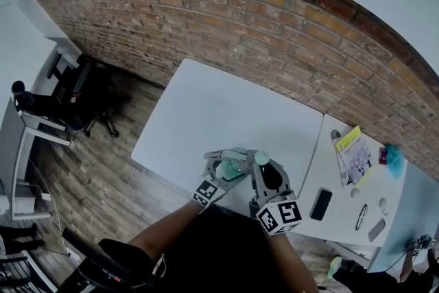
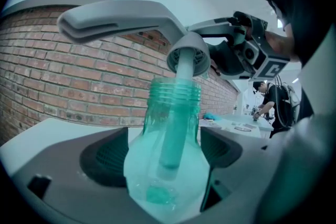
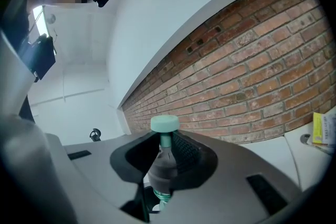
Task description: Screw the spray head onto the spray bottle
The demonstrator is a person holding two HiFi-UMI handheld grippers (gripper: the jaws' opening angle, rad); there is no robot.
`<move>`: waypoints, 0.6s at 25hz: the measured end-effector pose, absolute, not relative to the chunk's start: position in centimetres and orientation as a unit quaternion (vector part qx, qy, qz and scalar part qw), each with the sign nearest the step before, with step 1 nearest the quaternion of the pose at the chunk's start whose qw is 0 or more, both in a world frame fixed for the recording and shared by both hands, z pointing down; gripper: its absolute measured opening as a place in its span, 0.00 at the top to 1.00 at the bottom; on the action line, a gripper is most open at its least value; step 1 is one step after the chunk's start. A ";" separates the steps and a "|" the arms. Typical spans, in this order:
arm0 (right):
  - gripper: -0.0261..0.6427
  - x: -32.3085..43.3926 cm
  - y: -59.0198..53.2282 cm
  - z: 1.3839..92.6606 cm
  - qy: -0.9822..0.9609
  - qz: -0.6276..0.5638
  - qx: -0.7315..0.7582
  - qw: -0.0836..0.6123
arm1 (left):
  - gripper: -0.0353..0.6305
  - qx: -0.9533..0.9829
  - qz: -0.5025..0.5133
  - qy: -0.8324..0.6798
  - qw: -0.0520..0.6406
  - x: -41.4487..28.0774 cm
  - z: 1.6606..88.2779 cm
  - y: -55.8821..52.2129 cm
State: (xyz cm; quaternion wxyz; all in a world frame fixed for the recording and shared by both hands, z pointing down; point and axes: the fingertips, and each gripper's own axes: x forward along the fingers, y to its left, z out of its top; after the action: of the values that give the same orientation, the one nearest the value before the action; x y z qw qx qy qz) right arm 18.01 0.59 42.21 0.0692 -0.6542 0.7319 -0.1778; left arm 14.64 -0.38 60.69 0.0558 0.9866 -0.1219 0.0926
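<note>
- Left gripper (image 2: 168,178) clamps the green spray bottle (image 2: 176,160) above the white table's (image 1: 219,113) near edge.
- Right gripper (image 3: 163,162) pinches the grey spray head (image 2: 131,16); its collar (image 2: 190,57) sits just above the bottle's neck, with the dip tube (image 2: 173,134) inside.

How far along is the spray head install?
Done: left gripper grips the bottle, right gripper the spray head, and its dip tube is inside the bottle. In hand: the collar hangs just above the threads. Left: seat it and screw it on.
</note>
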 end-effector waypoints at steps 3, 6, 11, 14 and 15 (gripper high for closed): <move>0.85 17.1 0.4 43.4 0.738 -0.183 -0.648 0.054 | 0.33 0.987 0.091 -0.122 0.058 14.6 60.7 -0.4; 0.85 16.3 0.3 44.7 0.743 -0.187 -0.641 0.036 | 0.33 0.987 0.091 -0.117 0.064 14.7 60.7 -0.3; 0.85 15.2 0.1 46.5 0.749 -0.168 -0.641 -0.012 | 0.33 0.988 0.094 -0.097 0.069 15.1 60.6 0.6; 0.85 15.0 0.0 46.7 0.758 -0.145 -0.636 -0.028 | 0.33 0.989 0.090 -0.097 0.064 15.2 60.6 0.8; 0.85 15.0 0.0 46.7 0.761 -0.136 -0.633 -0.035 | 0.33 0.989 0.088 -0.097 0.063 15.2 60.6 0.7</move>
State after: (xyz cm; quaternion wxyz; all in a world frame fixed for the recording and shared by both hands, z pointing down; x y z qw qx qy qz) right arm 14.95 -0.04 46.70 -0.0346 -0.6331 0.7613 -0.1360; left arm 15.18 0.73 60.58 0.0629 0.9894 -0.0972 0.0882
